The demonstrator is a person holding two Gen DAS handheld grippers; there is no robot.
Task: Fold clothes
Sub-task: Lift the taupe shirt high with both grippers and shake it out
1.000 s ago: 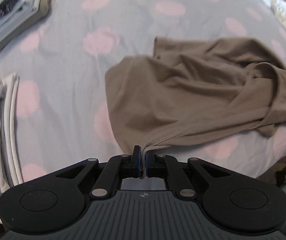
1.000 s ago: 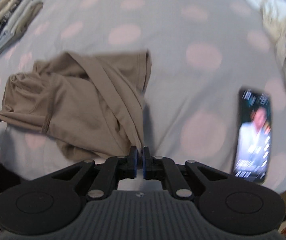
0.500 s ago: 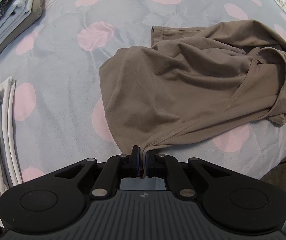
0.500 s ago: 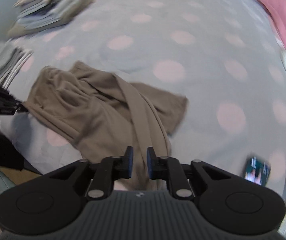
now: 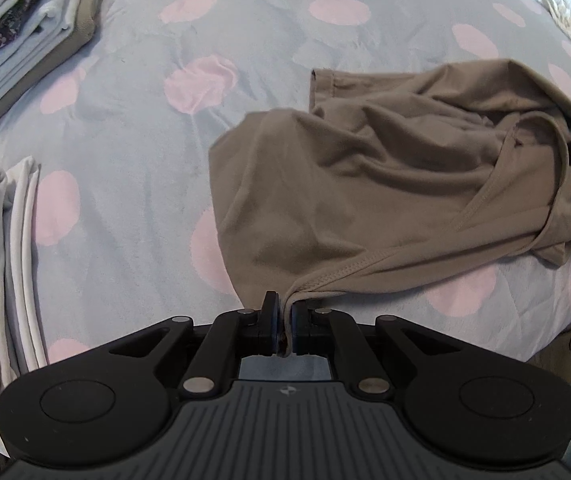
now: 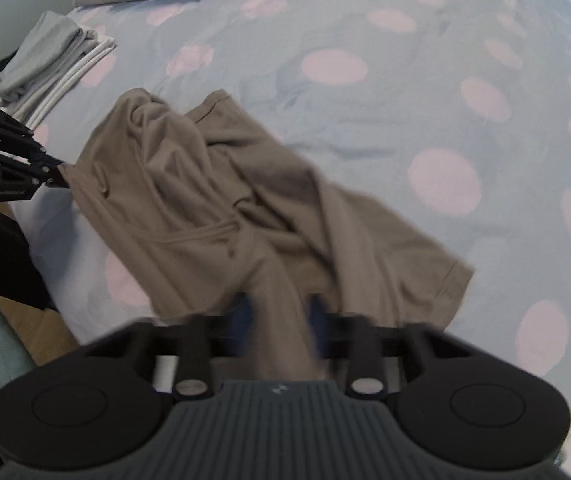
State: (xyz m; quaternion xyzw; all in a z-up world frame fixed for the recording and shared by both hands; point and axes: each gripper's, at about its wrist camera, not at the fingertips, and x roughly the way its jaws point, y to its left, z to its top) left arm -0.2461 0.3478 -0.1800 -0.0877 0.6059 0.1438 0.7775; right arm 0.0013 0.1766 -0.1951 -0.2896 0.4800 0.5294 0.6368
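The left hand-held gripper (image 5: 284,322) is clenched on the stitched hem of a crumpled brown jersey shirt (image 5: 385,184), which lies on the near edge of the blue, pink-dotted bed (image 5: 133,120). The right hand-held gripper (image 6: 279,320) is closing, blurred, with a fold of shirt between its jaws.

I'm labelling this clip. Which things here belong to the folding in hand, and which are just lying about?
In the job:
brown shirt
left gripper, shut on its hem
right gripper, closing around a fold

Lying about:
tall folded stack
small folded pile
unfolded heap
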